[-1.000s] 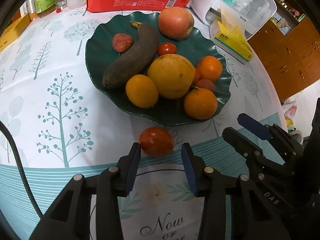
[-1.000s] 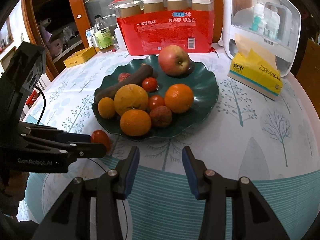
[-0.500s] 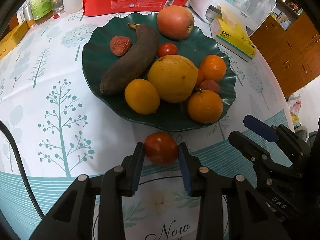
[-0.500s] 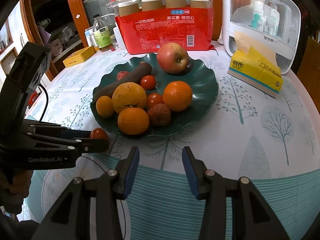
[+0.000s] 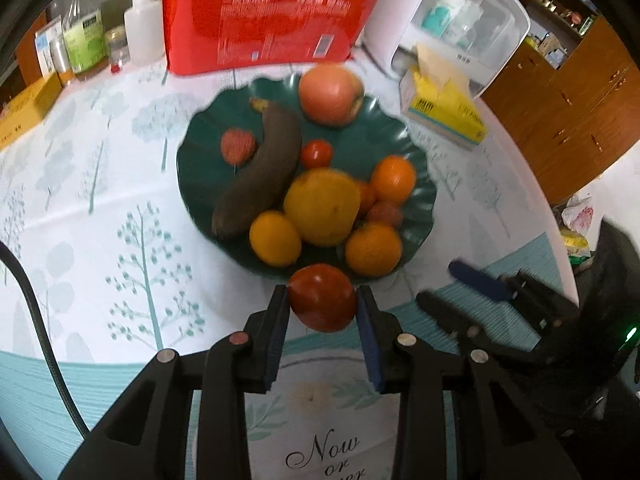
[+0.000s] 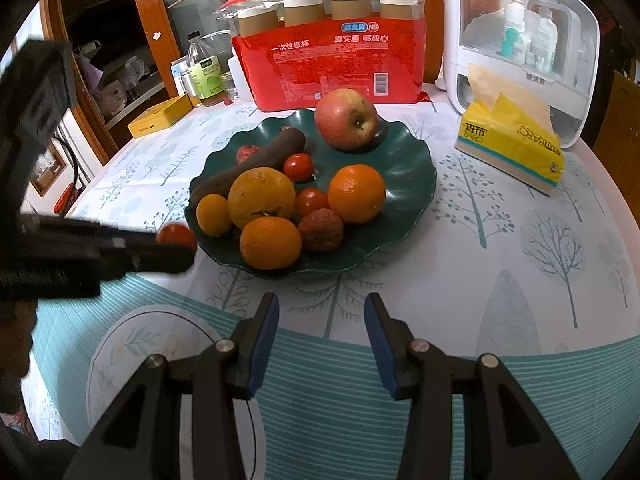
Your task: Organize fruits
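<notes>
My left gripper [image 5: 322,300] is shut on a red tomato [image 5: 322,298] and holds it above the table at the near rim of the dark green scalloped plate [image 5: 200,148]. The plate holds an apple [image 5: 330,93], a dark banana [image 5: 260,176], oranges, small tomatoes and lychees. In the right wrist view the tomato [image 6: 176,236] shows at the plate's [image 6: 412,184] left edge, in the left gripper. My right gripper [image 6: 318,312] is open and empty, in front of the plate.
A red pack of paper cups [image 6: 332,68], a white storage box [image 6: 520,48] and a yellow tissue pack [image 6: 512,140] stand behind the plate. Bottles [image 6: 206,74] and a yellow box [image 6: 160,116] stand at the back left. A cable [image 5: 36,312] runs at my left.
My left gripper moved forward around the tomato, shut on it and lifted it toward the plate's rim. The right gripper stayed open and nearly still.
</notes>
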Action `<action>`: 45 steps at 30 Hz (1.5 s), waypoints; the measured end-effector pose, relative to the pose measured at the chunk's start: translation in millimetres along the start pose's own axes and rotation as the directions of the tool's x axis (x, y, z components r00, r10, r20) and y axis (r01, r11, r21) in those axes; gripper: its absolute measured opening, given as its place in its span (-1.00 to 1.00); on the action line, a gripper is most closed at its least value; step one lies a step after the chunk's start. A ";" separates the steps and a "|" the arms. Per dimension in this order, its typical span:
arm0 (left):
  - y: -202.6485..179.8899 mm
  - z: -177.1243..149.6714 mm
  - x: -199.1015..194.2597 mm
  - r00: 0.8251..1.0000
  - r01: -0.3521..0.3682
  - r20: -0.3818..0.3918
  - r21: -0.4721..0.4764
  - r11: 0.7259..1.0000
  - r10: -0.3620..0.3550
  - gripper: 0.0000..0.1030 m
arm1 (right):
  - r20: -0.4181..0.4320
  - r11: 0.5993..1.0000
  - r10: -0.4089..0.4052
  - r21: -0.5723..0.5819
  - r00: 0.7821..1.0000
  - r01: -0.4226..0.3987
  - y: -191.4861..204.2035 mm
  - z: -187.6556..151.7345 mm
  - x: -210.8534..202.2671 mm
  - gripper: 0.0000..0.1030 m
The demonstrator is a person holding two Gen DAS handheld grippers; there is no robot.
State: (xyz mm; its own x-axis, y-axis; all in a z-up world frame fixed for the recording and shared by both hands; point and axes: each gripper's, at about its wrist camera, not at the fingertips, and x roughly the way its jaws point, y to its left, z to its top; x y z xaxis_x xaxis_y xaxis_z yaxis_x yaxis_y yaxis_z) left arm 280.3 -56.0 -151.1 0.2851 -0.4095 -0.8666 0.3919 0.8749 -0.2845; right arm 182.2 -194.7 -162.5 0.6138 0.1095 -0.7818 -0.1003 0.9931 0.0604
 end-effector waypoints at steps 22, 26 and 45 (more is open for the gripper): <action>-10.6 71.5 24.8 0.997 0.035 0.072 -0.004 0.999 -0.035 -0.37 | -0.046 0.999 0.012 0.043 0.999 -0.010 -13.9 -8.3 2.6 -0.13; -10.2 68.4 20.1 0.996 0.035 0.083 -0.007 0.999 -0.035 -0.03 | -0.043 0.998 0.004 0.059 0.999 -0.001 -16.4 -7.3 1.8 -0.13; 14.0 -59.1 -60.3 0.997 -0.040 0.051 -0.203 0.978 0.051 0.49 | -0.031 0.999 -0.001 0.054 1.000 0.003 22.0 -36.6 -61.3 0.02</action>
State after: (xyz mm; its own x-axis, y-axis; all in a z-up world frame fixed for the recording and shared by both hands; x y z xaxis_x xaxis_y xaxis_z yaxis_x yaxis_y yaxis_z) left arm 216.9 -3.8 -127.1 0.3493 -0.3771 -0.8578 0.1946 0.9247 -0.3273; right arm 113.7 -181.1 -135.9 0.5897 0.1070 -0.8005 -0.0560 0.9942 0.0917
